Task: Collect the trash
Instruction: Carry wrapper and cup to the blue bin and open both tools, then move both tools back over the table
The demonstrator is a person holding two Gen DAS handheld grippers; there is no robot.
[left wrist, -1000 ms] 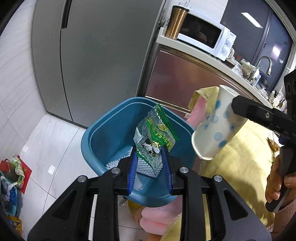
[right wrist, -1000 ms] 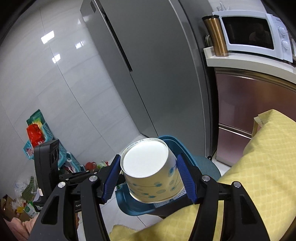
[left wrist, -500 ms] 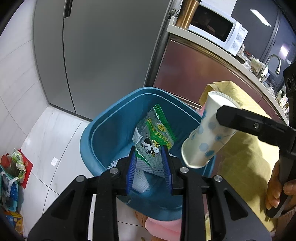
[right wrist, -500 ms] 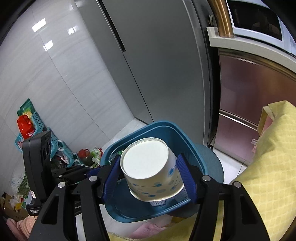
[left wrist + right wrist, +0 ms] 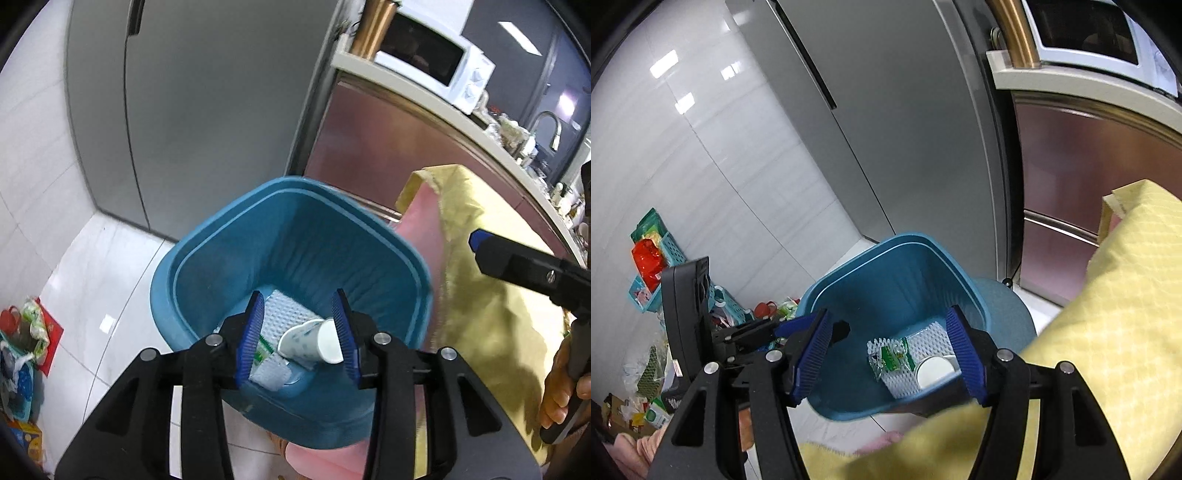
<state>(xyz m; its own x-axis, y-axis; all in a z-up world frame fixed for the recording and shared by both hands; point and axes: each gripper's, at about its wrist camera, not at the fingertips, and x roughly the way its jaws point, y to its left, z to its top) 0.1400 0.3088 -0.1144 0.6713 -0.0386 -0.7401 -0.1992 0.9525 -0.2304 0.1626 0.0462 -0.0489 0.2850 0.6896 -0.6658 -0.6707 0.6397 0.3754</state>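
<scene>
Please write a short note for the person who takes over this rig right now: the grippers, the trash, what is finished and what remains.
Left gripper: jaws opening, nothing between them, above the blue bin.
Right gripper: open, empty, also over the bin.
In the bin: paper cup on its side, green snack wrapper, white foam netting.
Done: cup and wrapper are binned.
Left: more trash may remain; these views cannot tell.

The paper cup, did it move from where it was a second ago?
Yes. The paper cup dropped from between the right gripper's jaws down into the blue bin, lying on its side.

Both wrist views, above shared bin (image 5: 229,258)
</scene>
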